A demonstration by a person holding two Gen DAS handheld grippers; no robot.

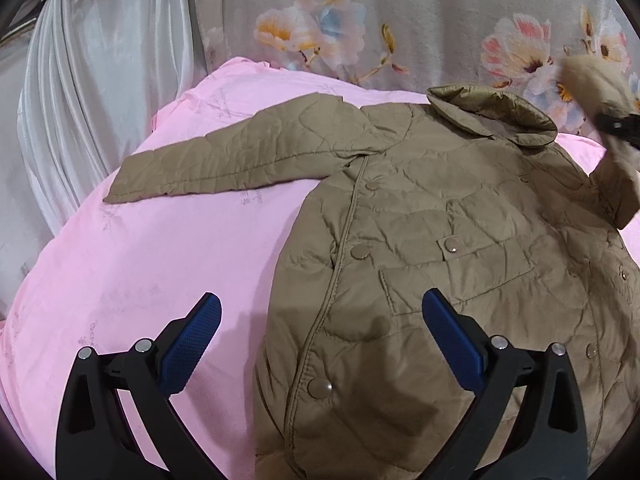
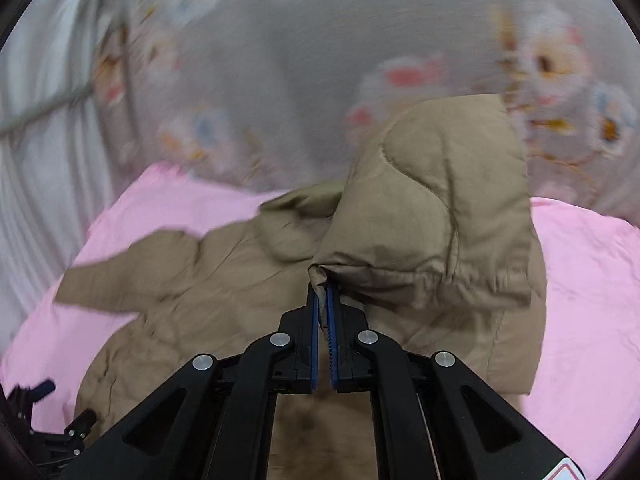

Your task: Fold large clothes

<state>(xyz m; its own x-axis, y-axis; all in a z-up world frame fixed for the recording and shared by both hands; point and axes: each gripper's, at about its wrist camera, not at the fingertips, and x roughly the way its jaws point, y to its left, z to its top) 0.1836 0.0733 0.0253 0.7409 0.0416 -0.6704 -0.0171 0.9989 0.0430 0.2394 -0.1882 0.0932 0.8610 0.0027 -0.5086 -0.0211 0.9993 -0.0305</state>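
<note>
A tan quilted jacket (image 1: pixel 440 240) lies front up on a pink sheet (image 1: pixel 140 260), its collar at the far side and one sleeve (image 1: pixel 224 160) stretched flat to the left. My left gripper (image 1: pixel 320 312) is open and empty, just above the jacket's lower left front. My right gripper (image 2: pixel 323 284) is shut on the cuff of the other sleeve (image 2: pixel 436 208) and holds it lifted above the jacket body (image 2: pixel 192 288). That lifted sleeve also shows blurred at the right edge of the left wrist view (image 1: pixel 600 100), with the right gripper's black tip (image 1: pixel 618 126).
A grey floral blanket (image 1: pixel 400 20) hangs behind the bed. A white satin curtain (image 1: pixel 92 80) hangs at the left. The left gripper shows at the lower left of the right wrist view (image 2: pixel 52 420).
</note>
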